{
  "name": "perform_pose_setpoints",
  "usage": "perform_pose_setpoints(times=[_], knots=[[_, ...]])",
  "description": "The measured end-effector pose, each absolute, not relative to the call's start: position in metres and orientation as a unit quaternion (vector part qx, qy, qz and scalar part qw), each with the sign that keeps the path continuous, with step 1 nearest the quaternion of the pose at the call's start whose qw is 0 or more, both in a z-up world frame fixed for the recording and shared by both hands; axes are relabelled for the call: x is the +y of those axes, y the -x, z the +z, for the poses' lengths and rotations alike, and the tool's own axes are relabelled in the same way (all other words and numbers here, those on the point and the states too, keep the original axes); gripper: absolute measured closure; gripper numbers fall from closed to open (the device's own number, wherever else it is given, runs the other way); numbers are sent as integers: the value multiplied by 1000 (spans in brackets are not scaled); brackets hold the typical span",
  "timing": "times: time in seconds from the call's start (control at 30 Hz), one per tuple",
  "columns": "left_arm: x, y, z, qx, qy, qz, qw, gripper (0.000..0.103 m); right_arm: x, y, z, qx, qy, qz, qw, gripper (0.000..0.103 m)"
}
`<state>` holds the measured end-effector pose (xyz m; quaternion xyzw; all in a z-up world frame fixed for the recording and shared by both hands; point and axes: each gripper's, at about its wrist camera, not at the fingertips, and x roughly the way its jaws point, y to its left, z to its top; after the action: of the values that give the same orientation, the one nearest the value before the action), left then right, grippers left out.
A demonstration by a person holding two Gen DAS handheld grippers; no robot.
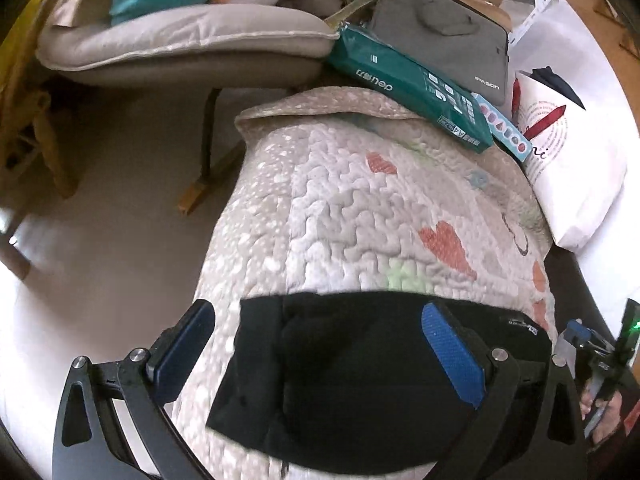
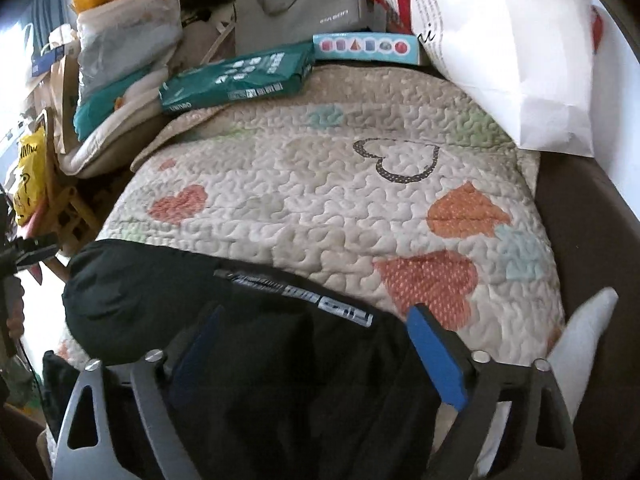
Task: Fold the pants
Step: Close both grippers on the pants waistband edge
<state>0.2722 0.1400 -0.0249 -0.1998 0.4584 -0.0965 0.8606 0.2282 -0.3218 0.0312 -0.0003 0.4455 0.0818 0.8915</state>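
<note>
The black pants lie in a folded bundle across the near end of a quilted cover with hearts. My left gripper stands open above the bundle's left part, its blue pads wide apart with cloth under them. In the right wrist view the pants show a white printed label strip, and my right gripper hangs open over their right part, touching nothing that I can make out. The other gripper shows at the edge of each view.
At the quilt's far end lie a green paper pack, a blue box, a grey laptop bag and a white printed bag. A cushioned chair stands on the floor to the left.
</note>
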Motion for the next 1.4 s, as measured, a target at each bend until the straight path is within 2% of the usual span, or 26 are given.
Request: perform_pose_setpoints(times=[0.13, 0.57, 0.7, 0.77, 0.83, 0.87, 0.9, 1.03, 1.13, 1.23, 1.27, 1.3, 1.33, 1.4], knots=[[136, -291, -40, 468, 196, -120, 853, 0, -321, -252, 21, 458, 8, 108, 882, 19], [118, -302, -80, 509, 150, -136, 836, 0, -308, -287, -31, 489, 22, 159, 857, 20], [111, -300, -80, 509, 121, -129, 842, 16, -300, -285, -42, 493, 56, 163, 853, 20], [114, -298, -76, 505, 120, -127, 845, 30, -297, -284, -44, 490, 69, 163, 853, 20], [120, -298, -71, 502, 128, -126, 846, 55, -296, -286, -43, 487, 65, 167, 855, 21], [121, -298, -70, 501, 133, -130, 845, 64, -297, -287, -42, 486, 61, 170, 855, 26], [122, -298, -68, 501, 138, -133, 844, 68, -296, -288, -42, 487, 55, 176, 854, 28], [117, -298, -67, 499, 114, -130, 849, 70, -292, -290, -38, 487, 44, 192, 851, 44], [110, -298, -67, 492, 97, -123, 856, 62, -292, -292, -40, 486, 39, 188, 853, 45], [101, -297, -68, 488, 73, -113, 862, 61, -288, -293, -46, 486, 45, 175, 855, 48], [99, -297, -66, 490, 63, -110, 863, 64, -286, -293, -47, 484, 51, 173, 856, 57], [98, -297, -64, 490, 62, -110, 863, 79, -283, -291, -47, 482, 56, 176, 856, 61], [97, -296, -60, 488, 66, -118, 863, 85, -280, -289, -46, 482, 59, 177, 856, 68], [94, -293, -54, 482, 61, -121, 866, 89, -277, -287, -42, 485, 65, 172, 855, 83]])
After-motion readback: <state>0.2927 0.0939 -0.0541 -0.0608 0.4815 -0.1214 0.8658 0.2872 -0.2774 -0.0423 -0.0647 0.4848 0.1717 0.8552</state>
